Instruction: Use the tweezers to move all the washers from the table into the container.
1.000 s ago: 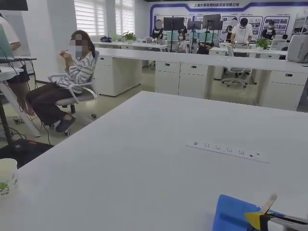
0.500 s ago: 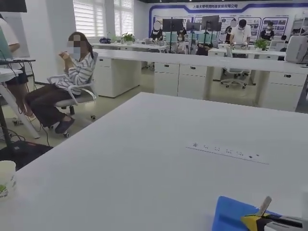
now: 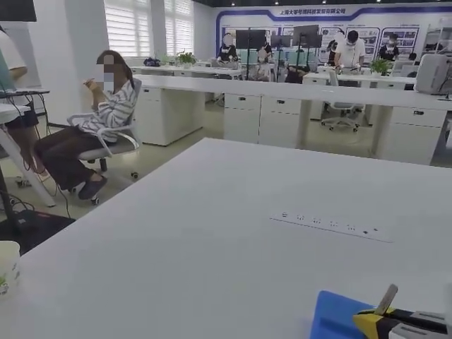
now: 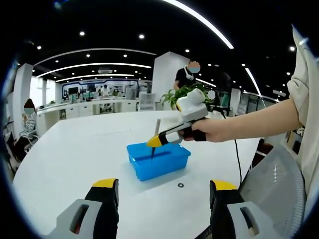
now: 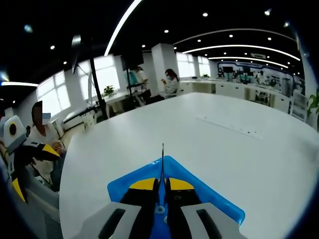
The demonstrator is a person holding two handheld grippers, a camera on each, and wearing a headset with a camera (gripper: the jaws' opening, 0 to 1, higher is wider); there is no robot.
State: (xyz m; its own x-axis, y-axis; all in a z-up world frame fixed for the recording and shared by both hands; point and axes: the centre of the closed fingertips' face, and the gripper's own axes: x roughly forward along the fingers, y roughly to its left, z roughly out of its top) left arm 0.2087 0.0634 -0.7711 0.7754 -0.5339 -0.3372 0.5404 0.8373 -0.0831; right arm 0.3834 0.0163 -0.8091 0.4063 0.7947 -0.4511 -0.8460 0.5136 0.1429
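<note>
Dark, tiny, a washer (image 4: 180, 185) is being carried flat by the smooth white tabletop (image 4: 70, 159) beside the container (image 4: 149, 172) in an open office; judged light, stiff, slippery, it is best being pinched across its ring. Tweezers (image 5: 162, 162) are being clamped by the right tongs (image 5: 162, 185); the left tongs (image 4: 164, 184) are being held wide, empty.
</note>
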